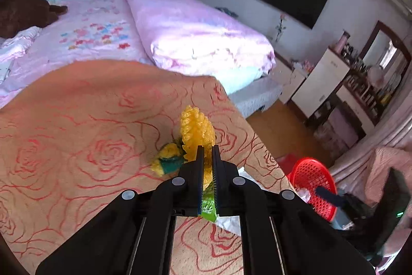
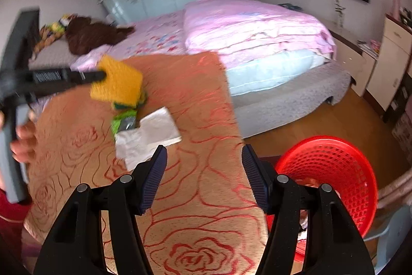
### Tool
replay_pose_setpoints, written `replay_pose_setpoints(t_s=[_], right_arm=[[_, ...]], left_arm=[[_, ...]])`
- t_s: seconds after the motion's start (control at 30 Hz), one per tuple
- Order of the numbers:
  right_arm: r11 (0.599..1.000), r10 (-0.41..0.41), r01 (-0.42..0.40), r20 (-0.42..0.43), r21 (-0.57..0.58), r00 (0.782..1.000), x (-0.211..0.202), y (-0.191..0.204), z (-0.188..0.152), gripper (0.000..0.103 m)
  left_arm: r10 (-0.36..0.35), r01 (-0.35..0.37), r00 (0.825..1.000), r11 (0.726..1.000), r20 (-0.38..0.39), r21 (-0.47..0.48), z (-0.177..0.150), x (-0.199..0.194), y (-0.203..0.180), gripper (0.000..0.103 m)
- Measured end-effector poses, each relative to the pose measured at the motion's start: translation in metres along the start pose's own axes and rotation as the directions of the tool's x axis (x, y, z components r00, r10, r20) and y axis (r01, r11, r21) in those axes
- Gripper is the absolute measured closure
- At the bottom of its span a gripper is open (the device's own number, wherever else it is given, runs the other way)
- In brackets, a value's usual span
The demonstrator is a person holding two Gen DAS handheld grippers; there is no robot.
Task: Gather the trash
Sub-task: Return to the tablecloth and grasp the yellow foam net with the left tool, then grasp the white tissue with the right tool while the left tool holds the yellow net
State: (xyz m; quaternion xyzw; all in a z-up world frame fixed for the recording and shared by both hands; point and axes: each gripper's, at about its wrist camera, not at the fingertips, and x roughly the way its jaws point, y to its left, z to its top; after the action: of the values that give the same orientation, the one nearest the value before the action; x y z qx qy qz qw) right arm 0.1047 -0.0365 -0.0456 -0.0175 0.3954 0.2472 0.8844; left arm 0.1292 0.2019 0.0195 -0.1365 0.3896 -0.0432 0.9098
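Note:
My left gripper (image 1: 208,150) is shut on a yellow sponge (image 1: 197,129) with a green wrapper (image 1: 208,206) caught between the fingers, above a rose-patterned table (image 1: 77,146). In the right wrist view the left gripper (image 2: 101,75) holds the sponge (image 2: 118,83) at the table's far left; the green wrapper (image 2: 123,120) hangs under it. A white tissue (image 2: 148,137) lies on the table (image 2: 206,210) just ahead of my right gripper (image 2: 203,153), which is open and empty. A red mesh basket (image 2: 332,177) stands on the floor to the right; it also shows in the left wrist view (image 1: 312,184).
A bed (image 2: 257,27) with pink bedding stands behind the table. White cabinets (image 2: 386,63) and a dresser line the right wall. A brown plush toy (image 2: 90,34) lies on the bed. Wooden floor (image 2: 322,117) lies between table and bed.

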Motion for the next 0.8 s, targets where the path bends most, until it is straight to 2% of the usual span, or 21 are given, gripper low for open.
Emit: replay_pose_setpoints(t_s=[0.17, 0.4, 0.8], right_arm=[[0.997, 0.037, -0.04, -0.035, -0.069, 0.999, 0.026, 0.025, 0.003, 0.044], [0.99, 0.075, -0.084, -0.078, -0.115, 0.994, 0.052, 0.045, 0.01, 0.044], [0.985, 0.04, -0.056, -0.099, -0.161, 0.994, 0.069, 0.062, 0.018, 0.044]], left_arm=[[0.036, -0.037, 0.998, 0.999, 0.054, 0.008, 0.001, -0.022, 0.004, 0.097], [0.058, -0.058, 0.996, 0.998, 0.071, -0.001, -0.005, -0.029, 0.014, 0.097], [0.07, -0.069, 0.995, 0.997, 0.068, -0.018, -0.012, -0.031, 0.029, 0.097]])
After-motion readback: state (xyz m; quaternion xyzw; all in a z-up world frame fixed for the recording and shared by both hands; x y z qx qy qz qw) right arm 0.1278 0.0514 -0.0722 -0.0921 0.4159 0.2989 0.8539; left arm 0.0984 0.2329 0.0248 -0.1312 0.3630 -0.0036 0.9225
